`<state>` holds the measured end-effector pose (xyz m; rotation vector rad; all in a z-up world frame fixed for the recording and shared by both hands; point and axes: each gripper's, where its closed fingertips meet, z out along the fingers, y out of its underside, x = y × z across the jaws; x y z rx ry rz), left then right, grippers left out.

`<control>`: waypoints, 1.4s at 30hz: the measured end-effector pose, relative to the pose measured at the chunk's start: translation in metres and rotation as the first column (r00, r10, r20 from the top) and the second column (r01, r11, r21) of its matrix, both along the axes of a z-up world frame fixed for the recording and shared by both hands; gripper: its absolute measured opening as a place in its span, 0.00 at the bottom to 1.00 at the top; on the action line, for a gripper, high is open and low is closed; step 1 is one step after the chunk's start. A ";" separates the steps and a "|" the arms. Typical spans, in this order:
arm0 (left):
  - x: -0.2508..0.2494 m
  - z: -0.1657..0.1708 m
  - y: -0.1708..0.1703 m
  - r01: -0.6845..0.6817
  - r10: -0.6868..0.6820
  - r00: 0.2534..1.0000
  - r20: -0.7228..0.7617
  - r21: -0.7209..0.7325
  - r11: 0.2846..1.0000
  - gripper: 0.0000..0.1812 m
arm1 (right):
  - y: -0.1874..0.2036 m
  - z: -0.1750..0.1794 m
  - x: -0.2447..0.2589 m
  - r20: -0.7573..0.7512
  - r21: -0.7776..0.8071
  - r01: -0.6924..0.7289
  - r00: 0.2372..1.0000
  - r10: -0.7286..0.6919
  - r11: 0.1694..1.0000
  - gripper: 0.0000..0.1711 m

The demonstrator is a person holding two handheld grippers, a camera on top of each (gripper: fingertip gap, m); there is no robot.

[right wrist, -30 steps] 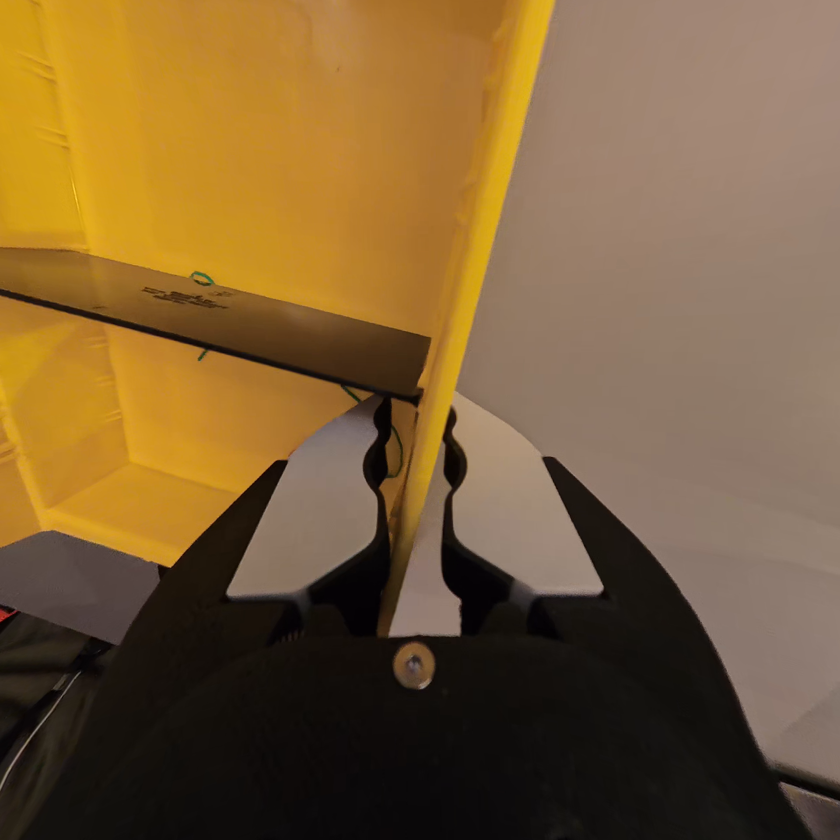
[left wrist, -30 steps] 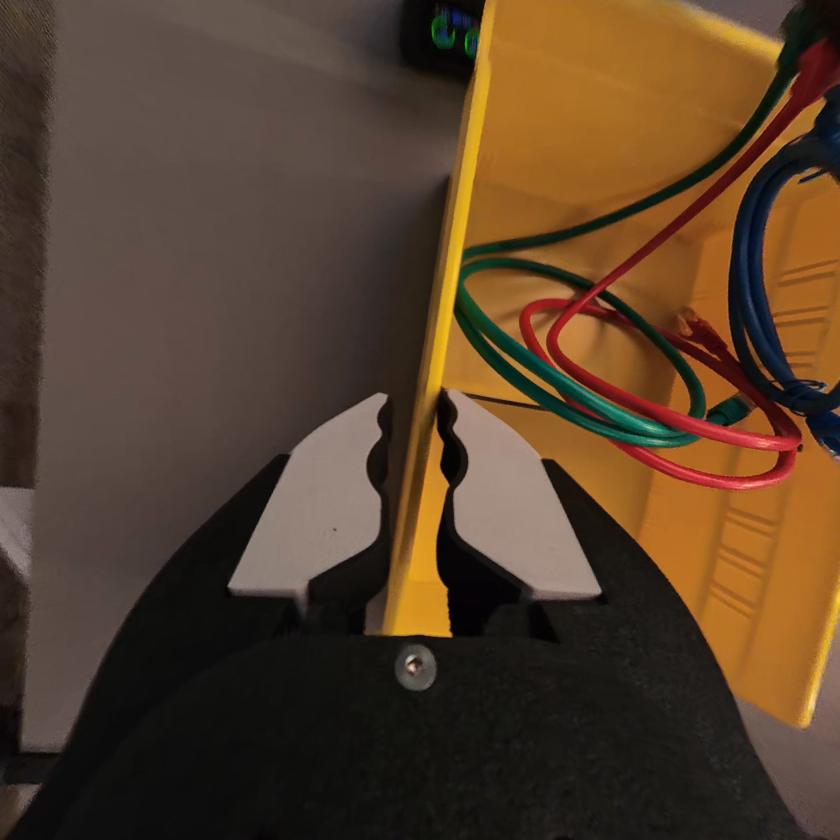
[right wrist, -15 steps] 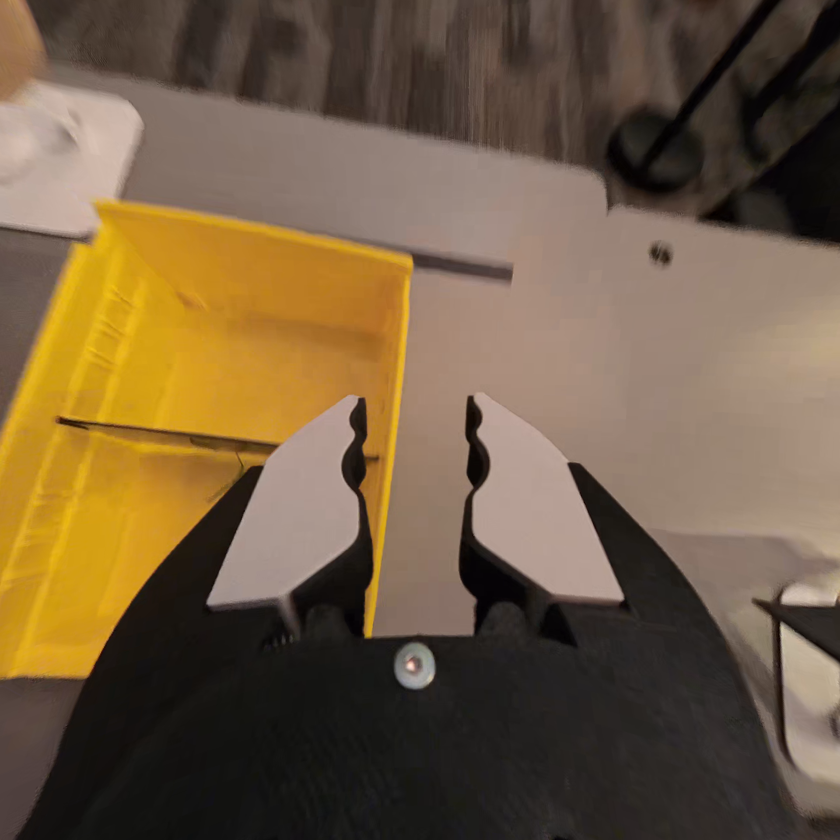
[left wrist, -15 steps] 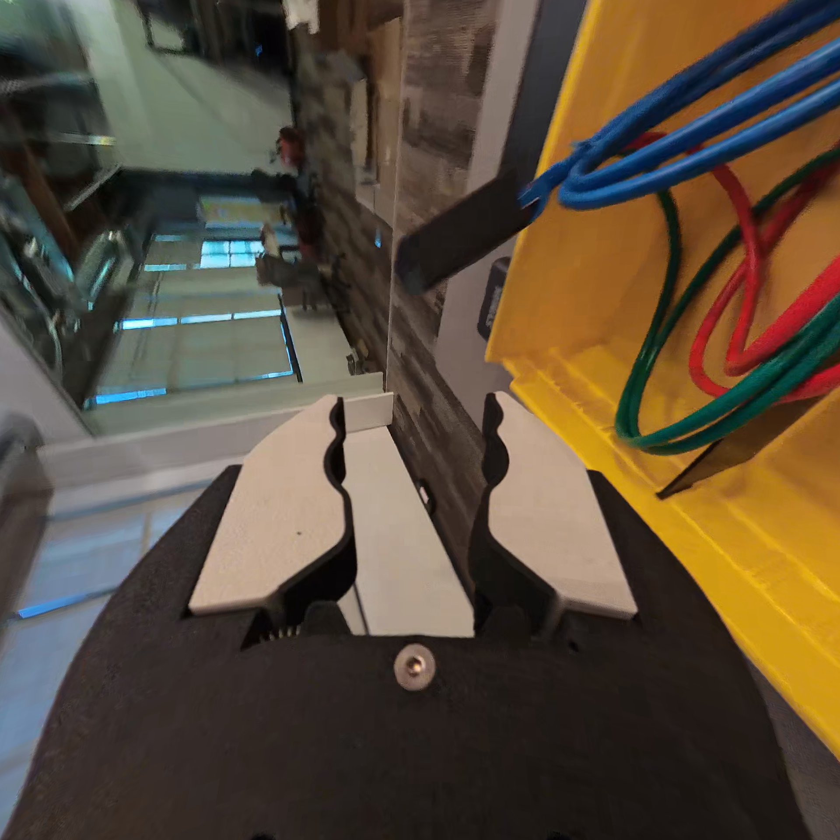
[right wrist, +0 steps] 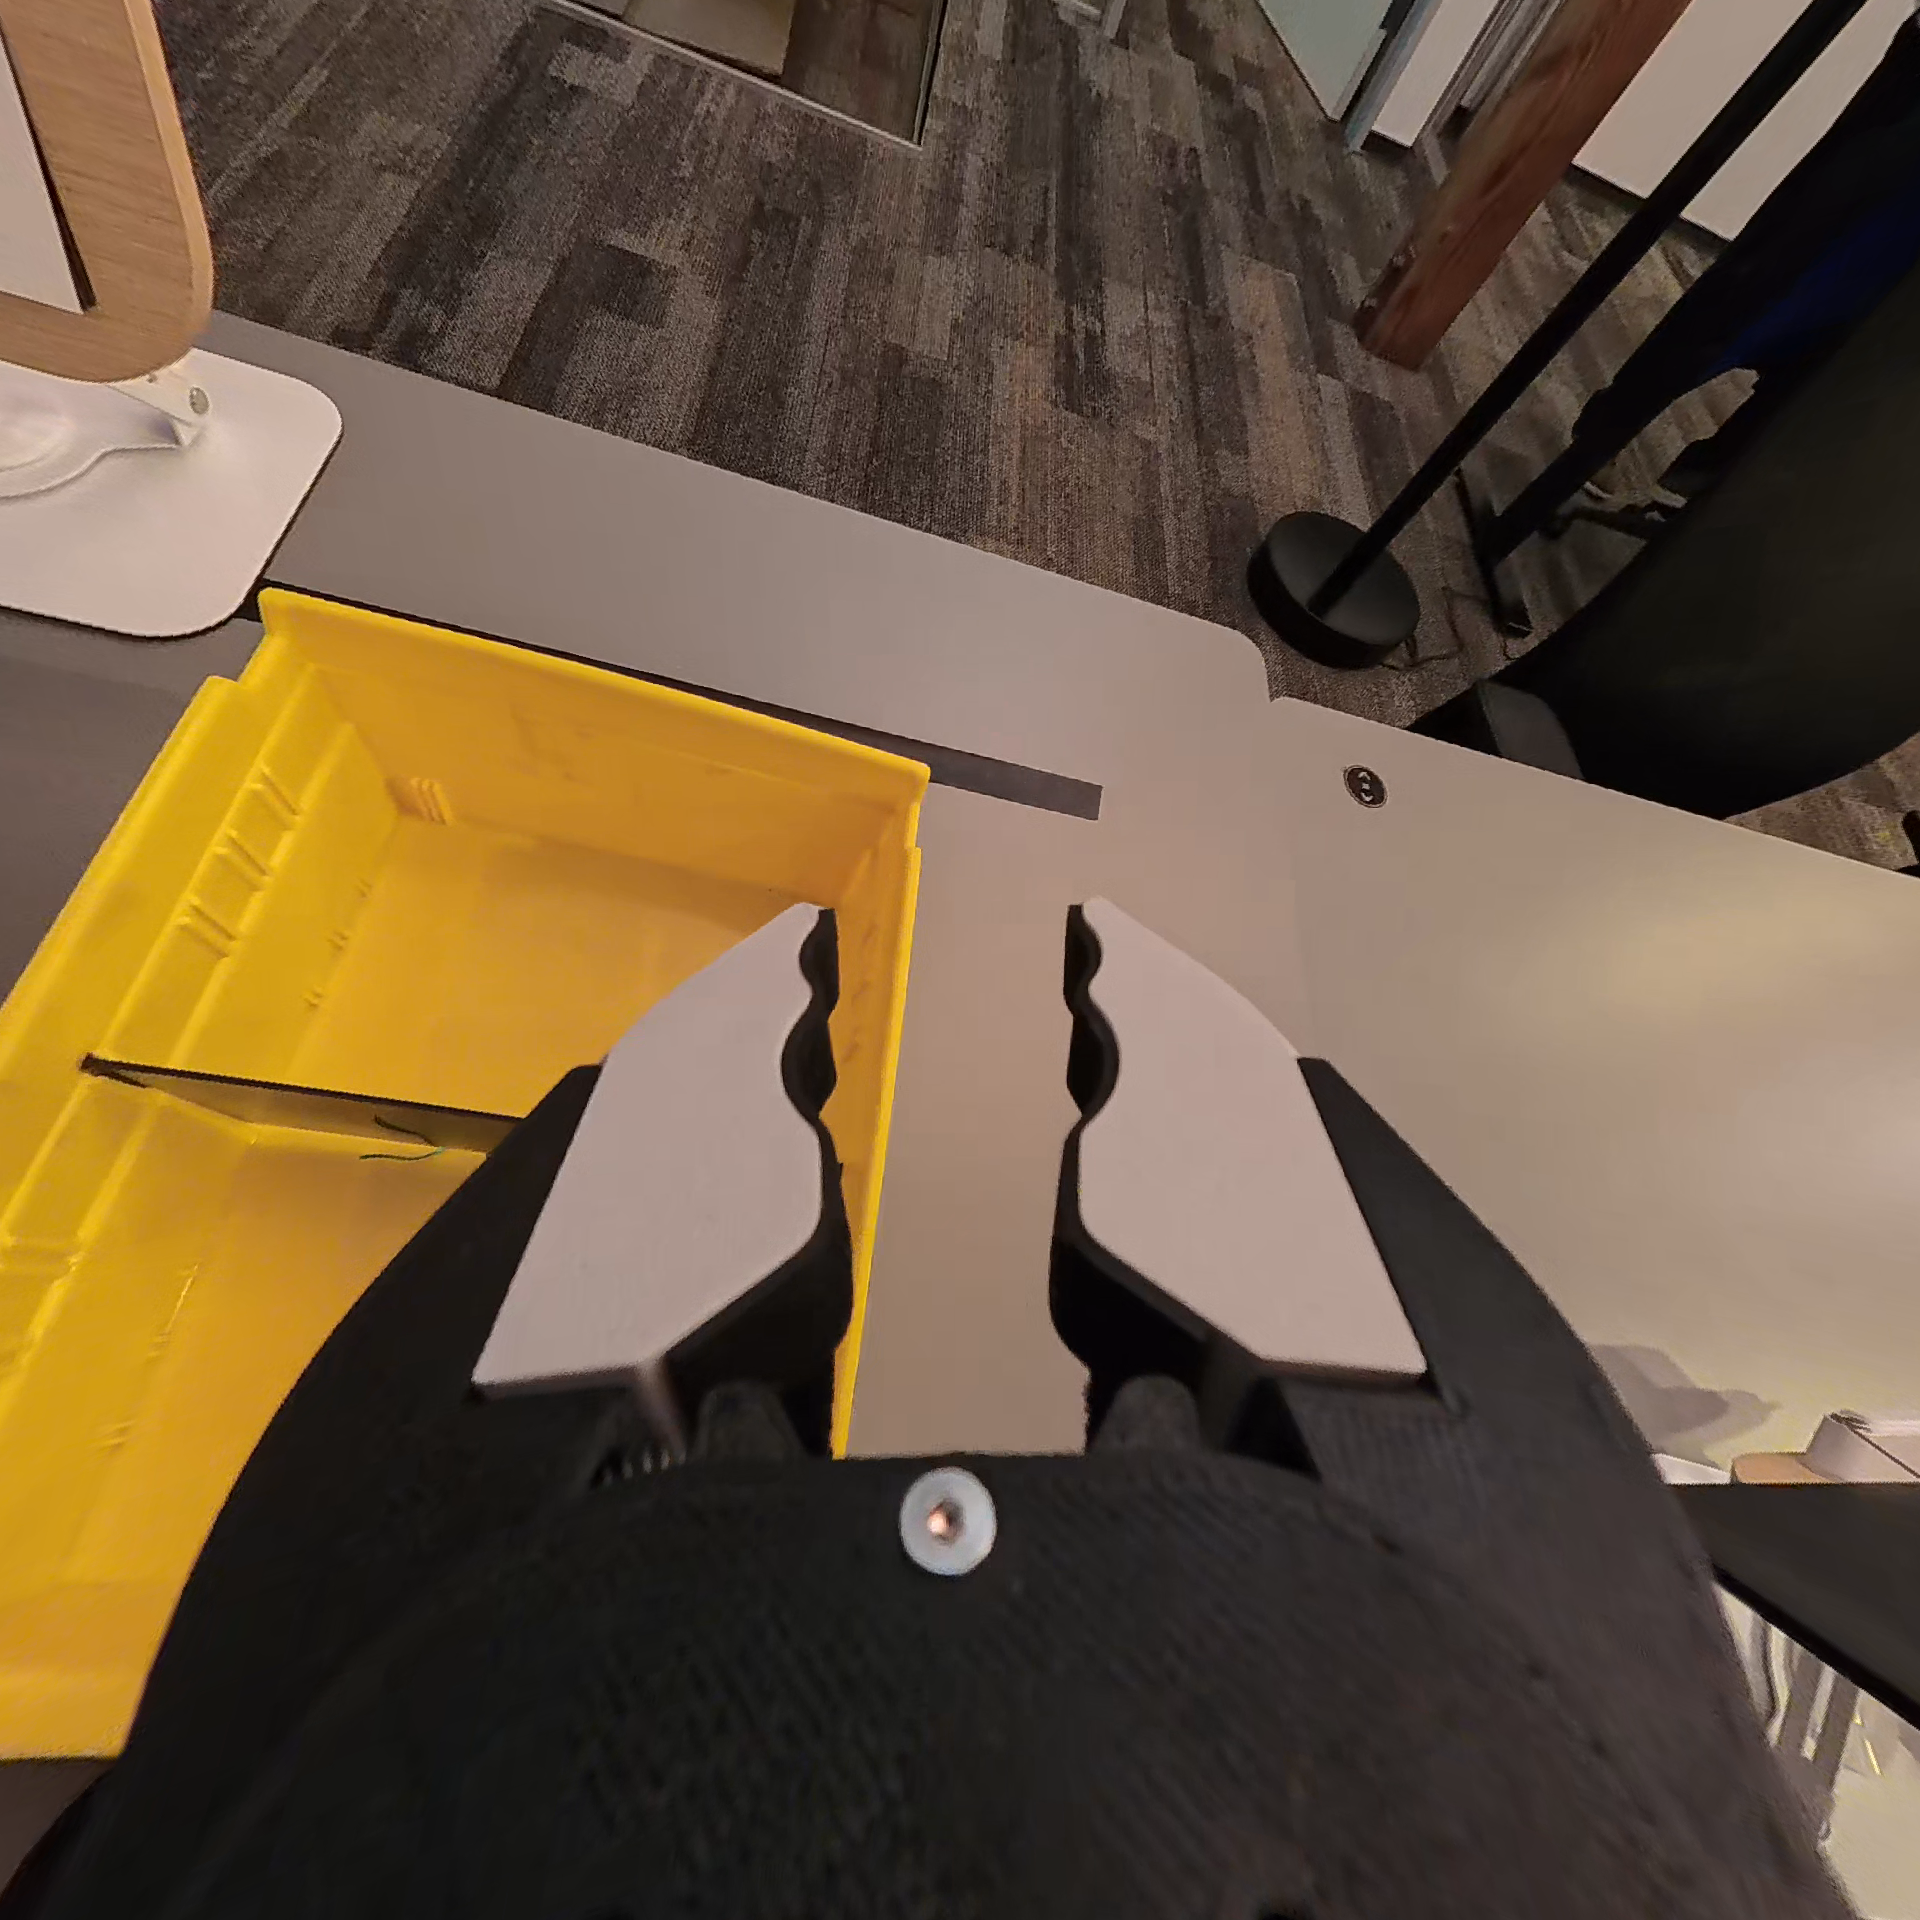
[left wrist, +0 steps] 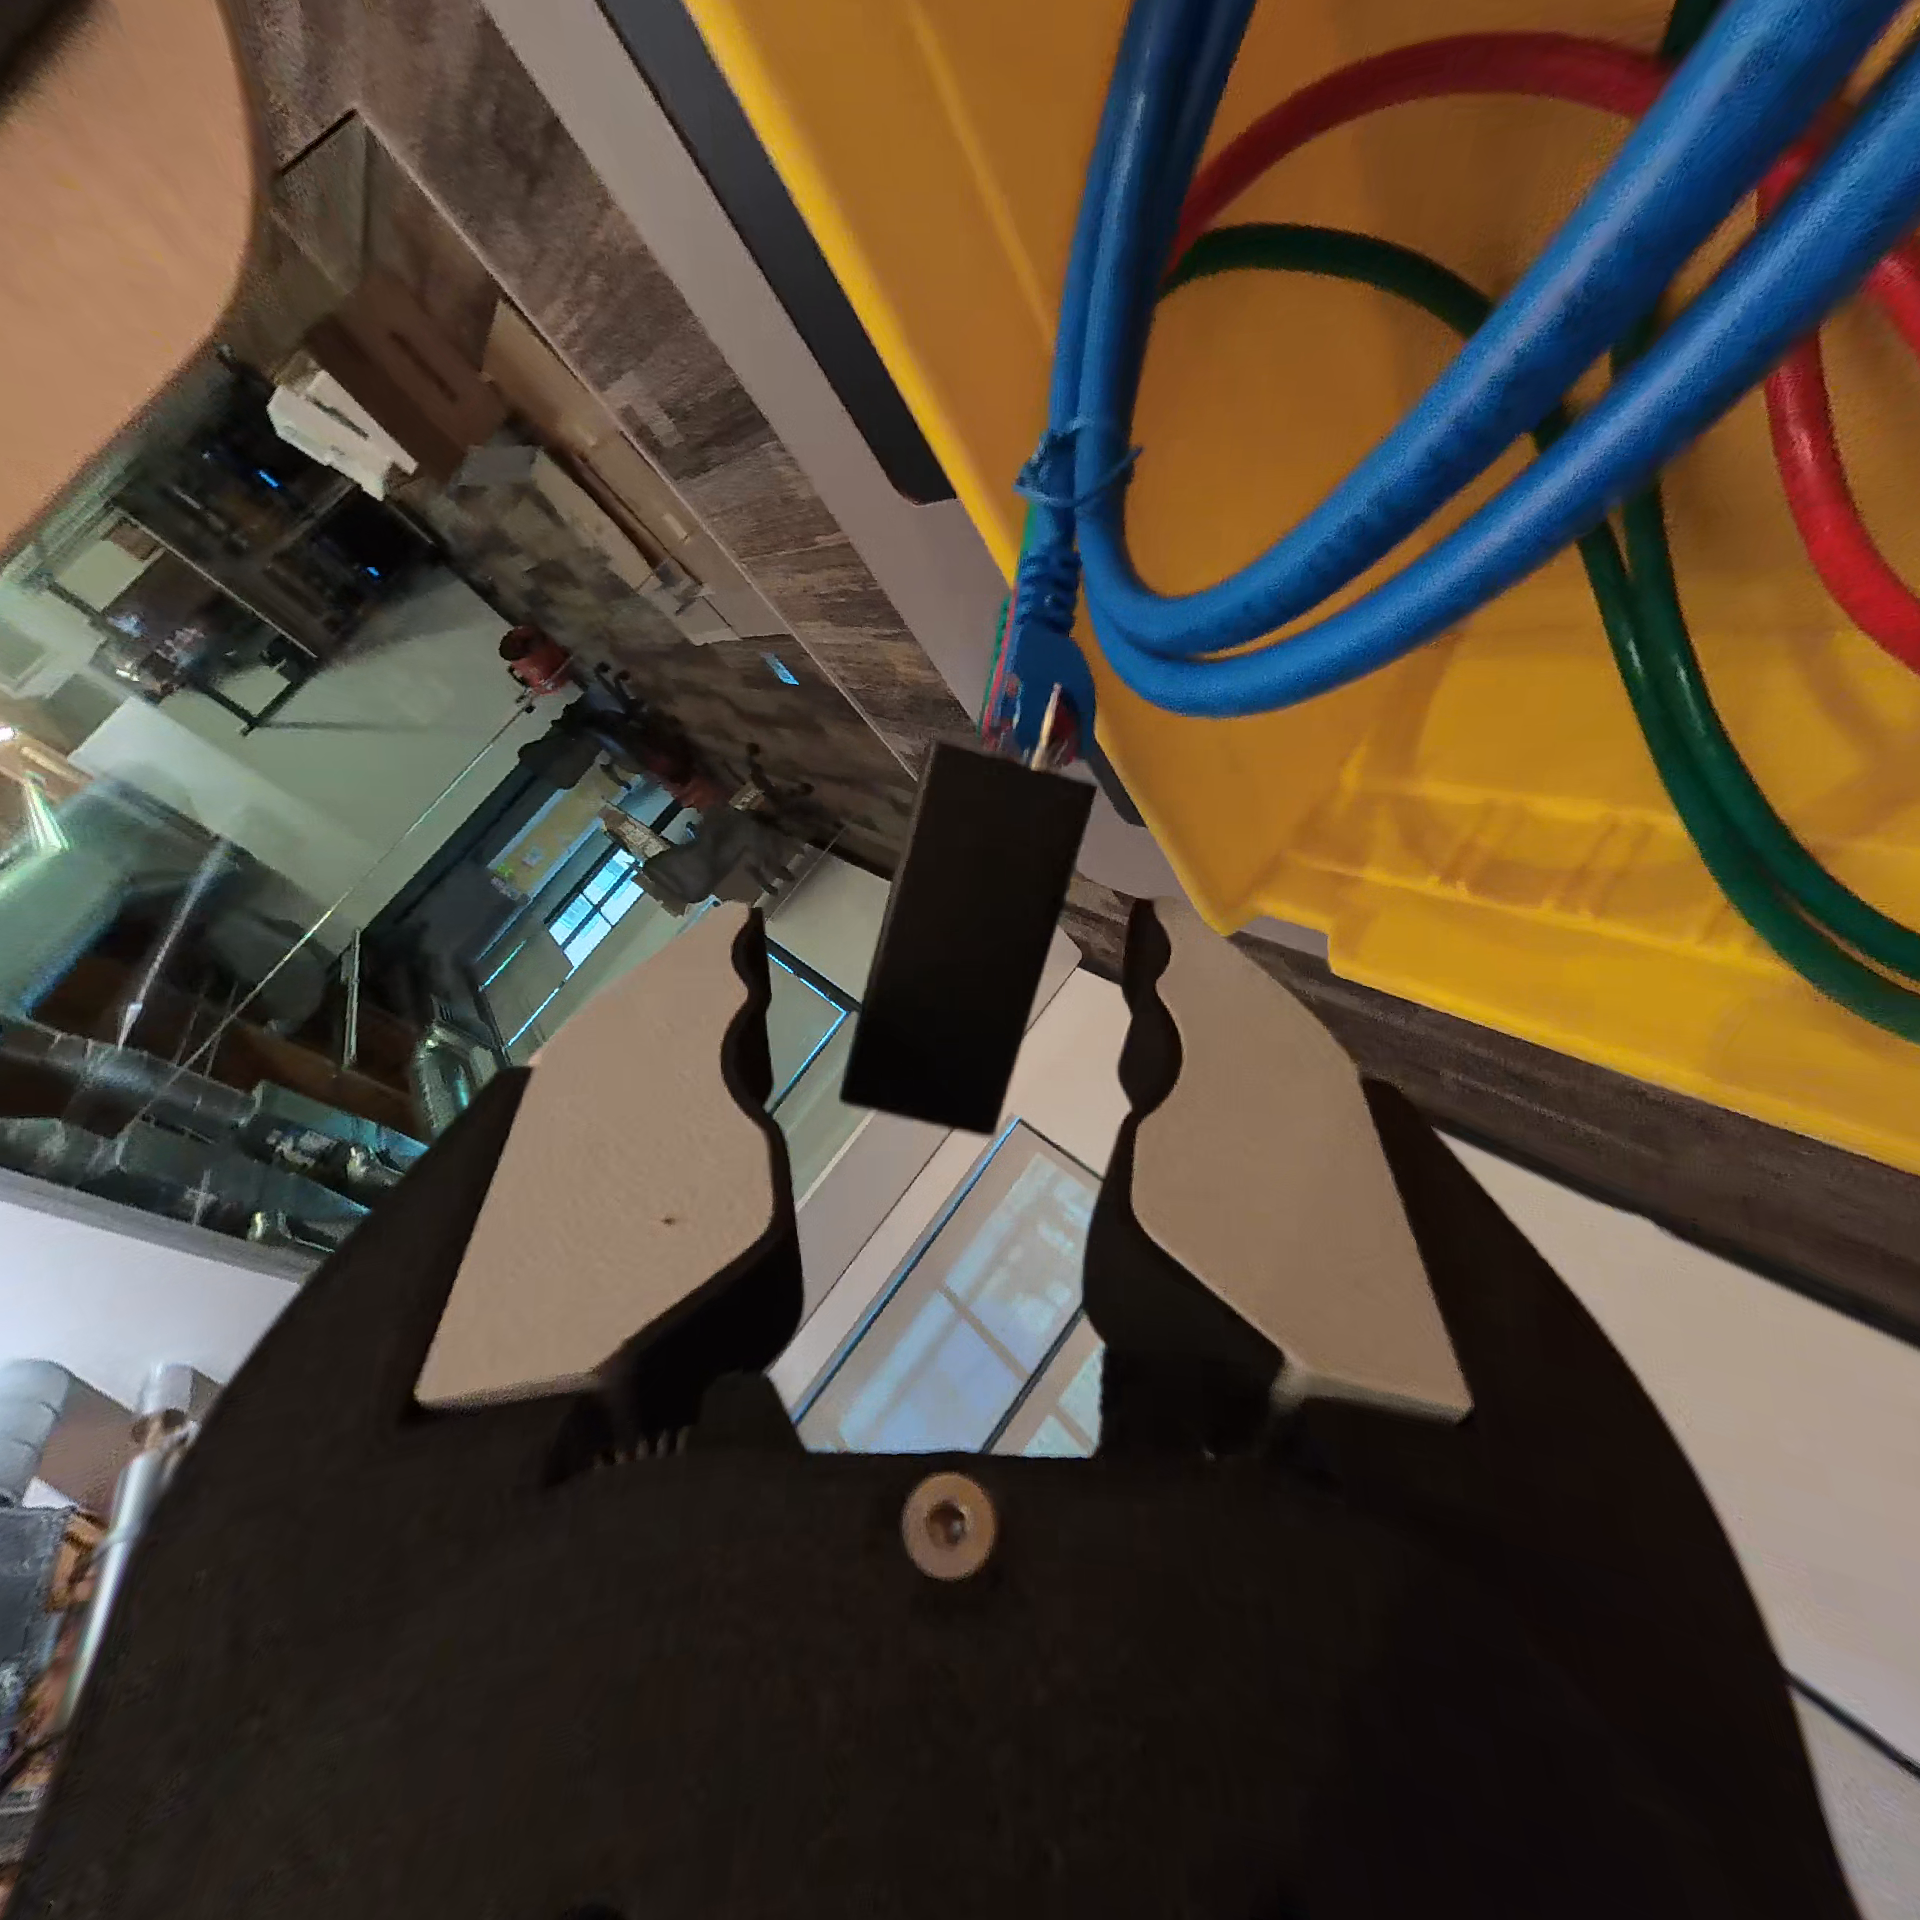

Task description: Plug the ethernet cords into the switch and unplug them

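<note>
**Both grippers standing open, switch hanging ahead of the left one**

The left gripper (left wrist: 940,920) is standing with its jaws spread wide and nothing between them. Just ahead of its fingertips, and roughly centred on the gap, a small black switch (left wrist: 971,940) is hanging in the air; its near end is appearing to reach in between the tips, though whether it is actually level with them or farther off cannot be told. Neither finger is touching it. At the switch's far end the plug of a blue cord (left wrist: 1044,613) is sitting in it, with red and green showing at the same spot, too small to make out. The blue cord is looping up and to the right into a yellow bin (left wrist: 935,156), which is filling the upper right of the tilted left wrist view. A red cord (left wrist: 1829,499) and a green cord (left wrist: 1662,675) are coiling inside the bin beside the blue loops.

The right gripper (right wrist: 945,920) is also standing open and empty, hovering over a grey table (right wrist: 1455,987). The same yellow bin (right wrist: 582,707) is lying on the table to its left, with the bin's right wall running just under the left finger (right wrist: 686,1143). A thin black divider (right wrist: 260,1096) is crossing the bin's inside. Neither switch nor cords are showing in this view. A white stand base (right wrist: 156,520) is resting on the table's far left corner, and patterned carpet (right wrist: 935,260) is lying beyond the table's edge.
</note>
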<state>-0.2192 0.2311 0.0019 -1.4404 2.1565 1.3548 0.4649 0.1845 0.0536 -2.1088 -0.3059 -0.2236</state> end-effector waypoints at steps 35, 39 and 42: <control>0.033 0.306 -0.086 -0.210 0.242 0.970 -0.033 0.392 0.896 0.16 | 0.001 0.013 -0.047 -0.016 0.053 -0.166 0.986 0.167 0.985 0.25; 0.061 0.385 -0.105 -0.188 0.236 0.971 -0.033 0.499 0.846 0.16 | 0.000 0.015 -0.058 -0.006 0.057 -0.197 0.980 0.198 0.979 0.25; 0.083 0.434 -0.119 -0.188 0.233 0.973 -0.008 0.557 0.809 0.16 | 0.001 0.014 -0.064 0.006 0.050 -0.212 0.977 0.212 0.976 0.25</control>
